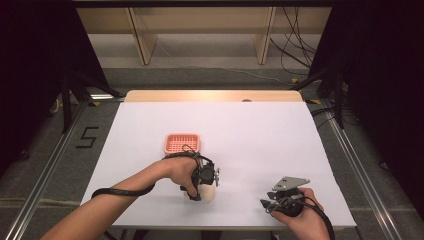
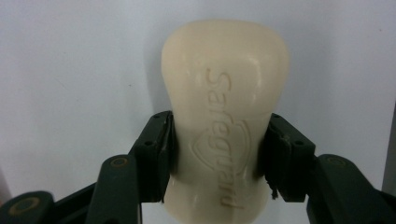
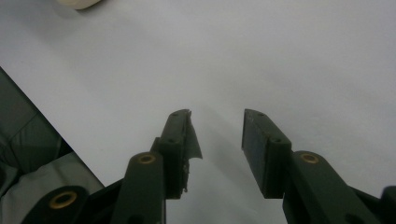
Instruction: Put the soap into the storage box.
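A cream bar of soap (image 2: 224, 88) with raised lettering lies on the white table (image 2: 70, 70). My left gripper (image 2: 219, 144) is shut on it, both black pads (image 2: 161, 149) pressing its narrow waist. From above, the left gripper (image 1: 202, 184) points down near the table's front middle, with the soap (image 1: 208, 194) showing under it. My right gripper (image 1: 267, 204) rests near the front right edge. Its jaws (image 3: 217, 128) stand open with nothing between them, and a corner of the soap (image 3: 79, 3) shows far off.
A pink plastic basket (image 1: 182, 143) sits on the table (image 1: 260, 135) just beyond the left hand. The table's front edge (image 3: 51, 126) runs close to the right gripper. Wooden shelf legs (image 1: 142, 40) and cables (image 1: 295, 45) stand on the floor past the far edge.
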`<action>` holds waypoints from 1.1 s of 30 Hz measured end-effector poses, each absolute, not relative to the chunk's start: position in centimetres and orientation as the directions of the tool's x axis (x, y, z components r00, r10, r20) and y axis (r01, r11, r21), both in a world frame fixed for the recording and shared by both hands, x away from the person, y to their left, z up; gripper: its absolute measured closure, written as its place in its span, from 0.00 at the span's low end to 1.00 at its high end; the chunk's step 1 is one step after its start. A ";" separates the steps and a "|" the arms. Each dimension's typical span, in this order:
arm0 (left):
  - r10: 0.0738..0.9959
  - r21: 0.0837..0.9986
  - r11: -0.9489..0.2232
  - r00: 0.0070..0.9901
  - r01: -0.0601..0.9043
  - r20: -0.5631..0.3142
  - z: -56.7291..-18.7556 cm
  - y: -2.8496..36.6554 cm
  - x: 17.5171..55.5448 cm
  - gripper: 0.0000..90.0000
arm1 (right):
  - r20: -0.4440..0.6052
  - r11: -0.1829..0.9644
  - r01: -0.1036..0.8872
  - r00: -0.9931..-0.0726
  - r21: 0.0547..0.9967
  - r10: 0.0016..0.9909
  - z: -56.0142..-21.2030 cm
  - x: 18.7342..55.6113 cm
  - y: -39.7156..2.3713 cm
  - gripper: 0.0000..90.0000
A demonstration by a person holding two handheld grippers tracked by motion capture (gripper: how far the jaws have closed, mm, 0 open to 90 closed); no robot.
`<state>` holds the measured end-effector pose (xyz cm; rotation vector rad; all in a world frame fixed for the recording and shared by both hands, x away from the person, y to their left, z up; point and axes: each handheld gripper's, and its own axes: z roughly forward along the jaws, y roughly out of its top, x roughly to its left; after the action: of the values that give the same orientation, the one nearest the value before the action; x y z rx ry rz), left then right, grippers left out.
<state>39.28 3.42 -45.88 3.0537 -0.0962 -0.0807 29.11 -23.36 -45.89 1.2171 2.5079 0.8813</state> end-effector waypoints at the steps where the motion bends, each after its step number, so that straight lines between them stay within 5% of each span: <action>1: -0.066 0.085 -0.994 0.997 -0.062 -0.050 -45.9 3.4 39.3 0.52 | 0.063 0.478 0.641 -0.634 0.601 0.771 -45.9 29.1 -23.4 0.69; 33: -0.087 0.064 -0.994 0.995 -0.084 -0.050 -45.3 3.2 39.0 0.54 | 0.049 0.498 0.629 -0.648 0.597 0.760 -45.9 29.2 -23.4 0.69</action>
<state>38.99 3.24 -45.31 3.0755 -0.1315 -0.0812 29.23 -23.43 -45.92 1.1888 2.5215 0.8686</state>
